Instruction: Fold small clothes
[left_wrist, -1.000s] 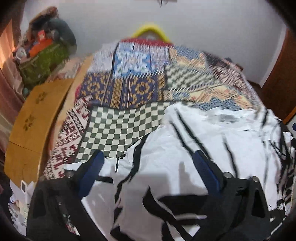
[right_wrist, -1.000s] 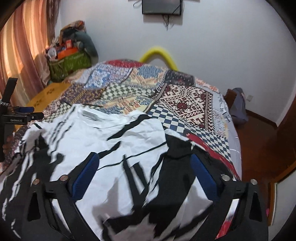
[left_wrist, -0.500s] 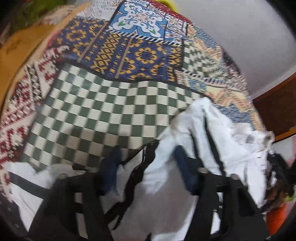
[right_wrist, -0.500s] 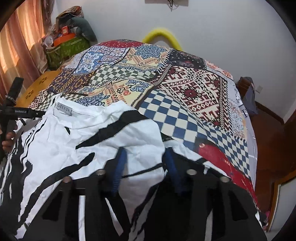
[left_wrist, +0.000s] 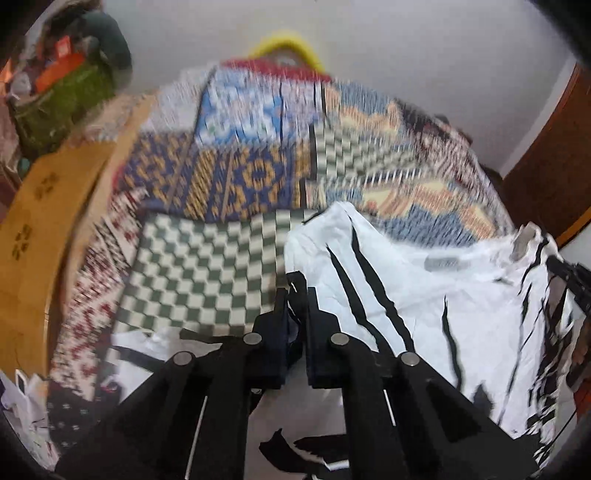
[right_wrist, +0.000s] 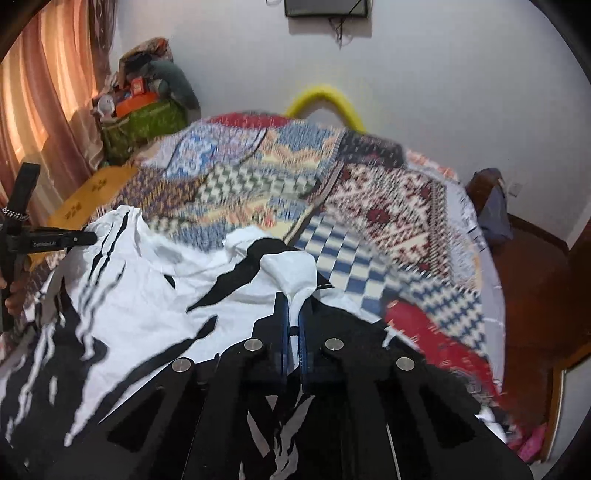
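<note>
One garment on my screens: a white shirt (left_wrist: 424, 295) with black streaks, lying rumpled on the bed's patchwork quilt (left_wrist: 207, 266), toward the near edge. Two grippers, one per hand. My left gripper (left_wrist: 295, 295) has just been closing its jaws, and they now pinch a fold of the shirt at its left edge, over the green-checked patch. My right gripper (right_wrist: 293, 306) has likewise just been closing; its blue pads clamp a bunched white fold of the shirt at its right edge, beside the blue-checked patch.

One yellow arched tube (right_wrist: 325, 101) stands at the far end of the bed (both views show it, blurred). One green bag (right_wrist: 144, 125) heaped with odds and ends sits in the far left corner.

Only the right view shows a dark screen (right_wrist: 325, 7) on the wall, a pink curtain (right_wrist: 44, 96), and my left hand (right_wrist: 14, 295) gripping its tool's handle. Only the left view shows the shirt's grey neck label (left_wrist: 443, 264).

Both grippers point steeply down at the bed.
</note>
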